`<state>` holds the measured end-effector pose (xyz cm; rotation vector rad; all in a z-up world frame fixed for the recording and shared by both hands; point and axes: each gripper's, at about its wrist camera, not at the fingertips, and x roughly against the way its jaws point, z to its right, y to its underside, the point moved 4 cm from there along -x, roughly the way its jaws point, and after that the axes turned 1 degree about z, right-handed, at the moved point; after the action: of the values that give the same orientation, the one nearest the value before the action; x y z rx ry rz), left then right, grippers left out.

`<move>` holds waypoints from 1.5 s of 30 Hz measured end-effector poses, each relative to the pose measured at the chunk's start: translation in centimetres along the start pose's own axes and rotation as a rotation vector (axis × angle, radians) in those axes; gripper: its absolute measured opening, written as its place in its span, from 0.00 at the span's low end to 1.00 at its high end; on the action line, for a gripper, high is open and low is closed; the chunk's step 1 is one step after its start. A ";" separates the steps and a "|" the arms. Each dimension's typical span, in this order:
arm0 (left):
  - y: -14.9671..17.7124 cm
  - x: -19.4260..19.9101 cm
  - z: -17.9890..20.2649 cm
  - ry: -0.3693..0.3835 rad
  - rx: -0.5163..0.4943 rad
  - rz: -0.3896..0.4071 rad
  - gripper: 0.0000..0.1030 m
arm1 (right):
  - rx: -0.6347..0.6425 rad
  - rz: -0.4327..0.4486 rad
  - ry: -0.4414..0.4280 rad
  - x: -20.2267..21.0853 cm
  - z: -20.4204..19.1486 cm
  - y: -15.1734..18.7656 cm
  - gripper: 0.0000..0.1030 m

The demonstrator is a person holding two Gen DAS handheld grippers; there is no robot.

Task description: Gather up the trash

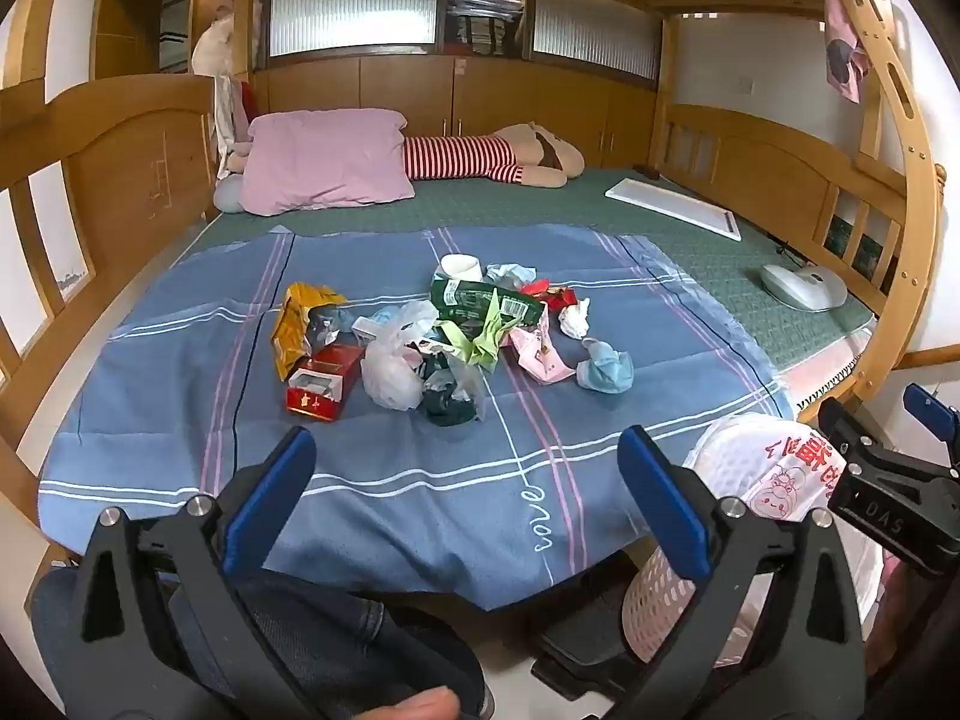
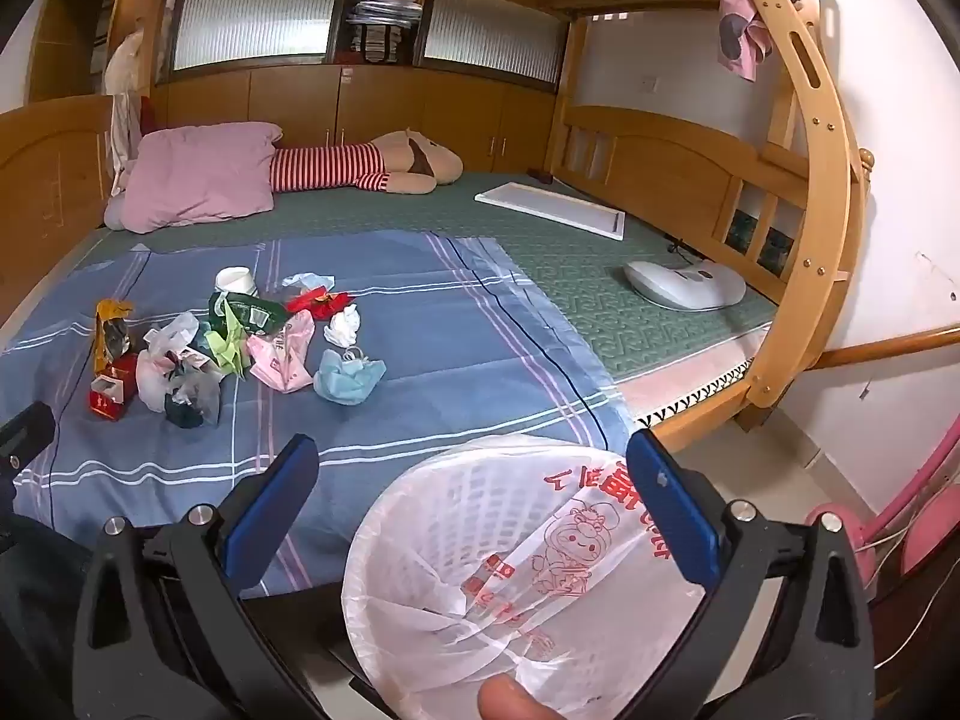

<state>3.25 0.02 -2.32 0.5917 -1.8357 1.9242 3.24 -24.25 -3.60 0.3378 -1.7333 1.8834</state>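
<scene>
A pile of trash (image 1: pixel 444 336) lies on the blue checked sheet (image 1: pixel 384 480) on the bed: a red box (image 1: pixel 318 384), a gold wrapper (image 1: pixel 297 324), a white plastic bag (image 1: pixel 390 366), a green packet (image 1: pixel 480 300), a paper cup (image 1: pixel 459 267), a pink wrapper (image 1: pixel 540 354) and a blue face mask (image 1: pixel 606 369). The pile also shows in the right wrist view (image 2: pixel 228 342). My left gripper (image 1: pixel 468 486) is open and empty over the sheet's near edge. My right gripper (image 2: pixel 474 492) is open and empty above a pink basket lined with a white printed bag (image 2: pixel 516 570), which stands on the floor by the bed.
A pink pillow (image 1: pixel 327 159) and a striped plush toy (image 1: pixel 498 156) lie at the far end of the green mattress. A white board (image 1: pixel 672 207) and a white device (image 1: pixel 804 288) lie on the right. Wooden bunk frame and ladder (image 2: pixel 804 192) stand at the right.
</scene>
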 end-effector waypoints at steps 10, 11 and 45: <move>0.2 0.5 -0.3 0.000 -0.003 0.002 0.97 | -0.007 -0.004 -0.005 0.3 -0.4 -0.3 0.97; 0.2 0.6 -0.3 -0.001 -0.004 0.002 0.97 | -0.007 -0.005 -0.006 0.3 -0.4 -0.3 0.97; 1.3 -0.8 0.5 -0.002 -0.009 -0.022 0.97 | -0.017 -0.015 -0.018 -0.6 -0.2 0.7 0.97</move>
<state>3.15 -0.55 -3.85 0.6082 -1.8305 1.9011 3.43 -24.18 -4.54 0.3608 -1.7527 1.8594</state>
